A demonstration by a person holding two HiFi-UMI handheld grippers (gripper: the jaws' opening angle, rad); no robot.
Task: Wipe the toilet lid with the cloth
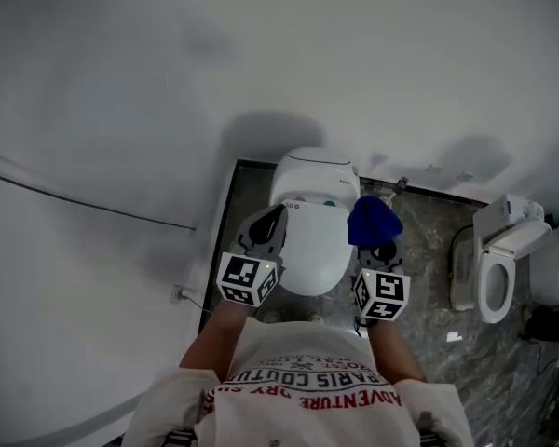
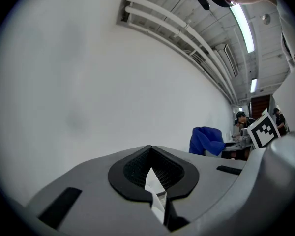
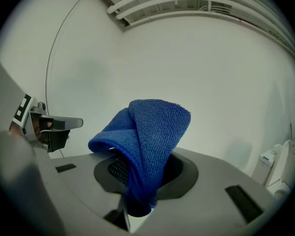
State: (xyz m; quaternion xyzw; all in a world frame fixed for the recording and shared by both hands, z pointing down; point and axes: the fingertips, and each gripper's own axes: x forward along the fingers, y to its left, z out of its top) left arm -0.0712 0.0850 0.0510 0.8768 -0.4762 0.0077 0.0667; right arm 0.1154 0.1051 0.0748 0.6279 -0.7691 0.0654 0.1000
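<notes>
The right gripper (image 3: 137,208), jaws clamped on the blue cloth (image 3: 150,136), hovers beside the closed toilet lid (image 1: 309,245)'s right edge, while the left gripper (image 2: 156,200)'s jaws are together and empty.

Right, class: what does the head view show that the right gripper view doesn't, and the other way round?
Only the head view shows the closed white toilet lid, the dark floor and the person's shirt. Only the right gripper view shows the right gripper close up, its jaws closed on the cloth's lower fold, and the pipes overhead. Both show the blue cloth, the left gripper and the white wall.
</notes>
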